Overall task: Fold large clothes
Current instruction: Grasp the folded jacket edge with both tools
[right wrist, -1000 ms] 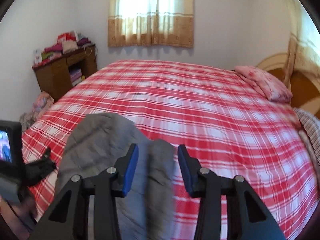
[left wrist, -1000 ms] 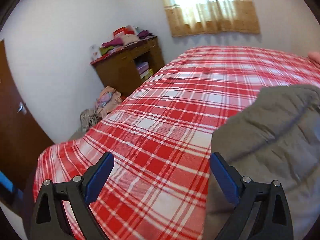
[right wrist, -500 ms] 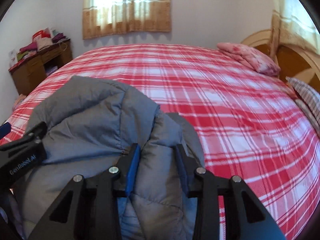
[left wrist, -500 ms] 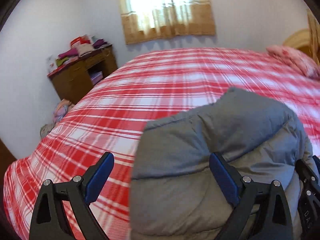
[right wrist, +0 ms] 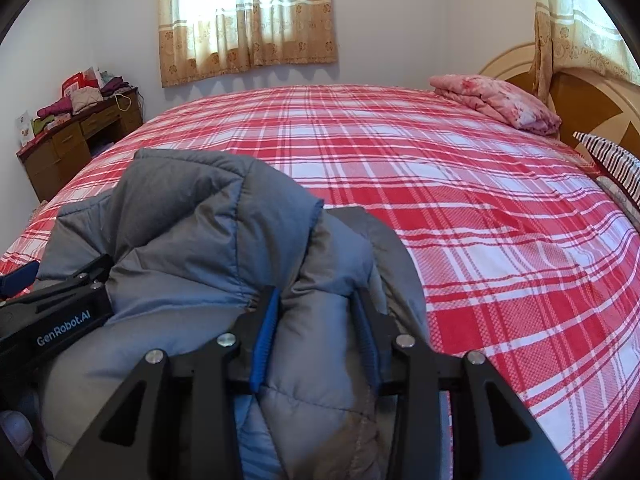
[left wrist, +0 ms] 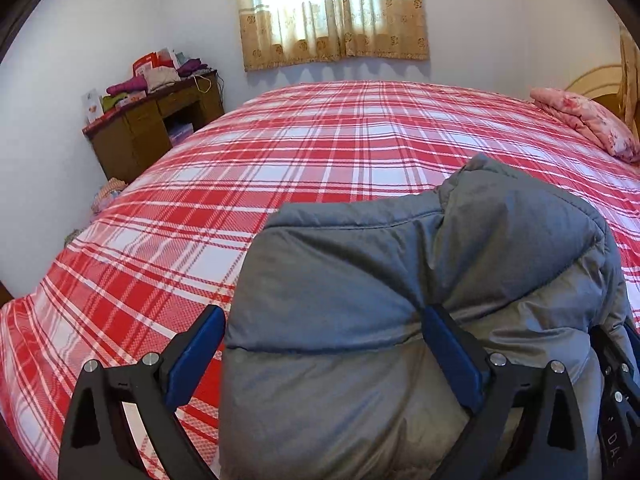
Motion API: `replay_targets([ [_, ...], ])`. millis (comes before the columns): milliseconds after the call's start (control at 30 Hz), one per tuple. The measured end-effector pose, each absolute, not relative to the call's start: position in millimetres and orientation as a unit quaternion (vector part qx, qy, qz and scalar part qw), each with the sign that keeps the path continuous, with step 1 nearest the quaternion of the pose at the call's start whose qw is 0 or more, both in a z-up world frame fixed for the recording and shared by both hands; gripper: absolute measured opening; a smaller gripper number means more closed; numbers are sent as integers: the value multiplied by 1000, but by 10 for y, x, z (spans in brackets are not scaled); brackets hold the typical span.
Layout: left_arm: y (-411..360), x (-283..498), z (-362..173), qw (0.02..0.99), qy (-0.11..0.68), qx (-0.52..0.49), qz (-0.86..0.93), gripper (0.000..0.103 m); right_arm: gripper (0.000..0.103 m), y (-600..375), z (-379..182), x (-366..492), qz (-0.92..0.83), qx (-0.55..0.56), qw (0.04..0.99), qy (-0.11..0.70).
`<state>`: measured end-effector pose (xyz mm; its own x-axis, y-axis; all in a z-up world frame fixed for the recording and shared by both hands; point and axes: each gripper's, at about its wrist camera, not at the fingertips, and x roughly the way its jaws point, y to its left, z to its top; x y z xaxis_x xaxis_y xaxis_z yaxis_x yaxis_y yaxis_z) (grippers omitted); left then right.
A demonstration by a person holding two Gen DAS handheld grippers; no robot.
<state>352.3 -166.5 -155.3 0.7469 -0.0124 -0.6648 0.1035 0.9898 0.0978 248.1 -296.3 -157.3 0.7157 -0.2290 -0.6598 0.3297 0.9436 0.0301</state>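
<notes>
A grey padded jacket (left wrist: 360,280) is bunched at the near edge of the red plaid bed (left wrist: 320,152). My left gripper (left wrist: 320,340) is open wide, with the jacket's left part lying between its blue pads (left wrist: 200,344). In the right wrist view the jacket (right wrist: 208,232) is heaped in front. My right gripper (right wrist: 316,320) is shut on a thick fold of the jacket. The left gripper's body (right wrist: 60,312) shows at the left of that view, close beside the jacket.
A pink folded blanket (right wrist: 496,100) and a striped pillow (right wrist: 612,160) lie by the wooden headboard (right wrist: 580,92) at the right. A brown desk (left wrist: 156,128) piled with clothes stands at the far left wall. A curtained window (left wrist: 332,8) is behind the bed.
Both grippers moved forward over the bed with the jacket. The left gripper swung right, so the jacket now lies between its fingers. The right gripper closed tighter on the fold.
</notes>
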Motion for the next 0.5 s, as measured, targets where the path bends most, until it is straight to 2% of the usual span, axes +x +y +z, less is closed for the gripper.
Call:
replay_targets([
  [500,-1695,3537,-1628,930,358,75,-25,100,44,-2937,-1667,2536,-150,74,919,358],
])
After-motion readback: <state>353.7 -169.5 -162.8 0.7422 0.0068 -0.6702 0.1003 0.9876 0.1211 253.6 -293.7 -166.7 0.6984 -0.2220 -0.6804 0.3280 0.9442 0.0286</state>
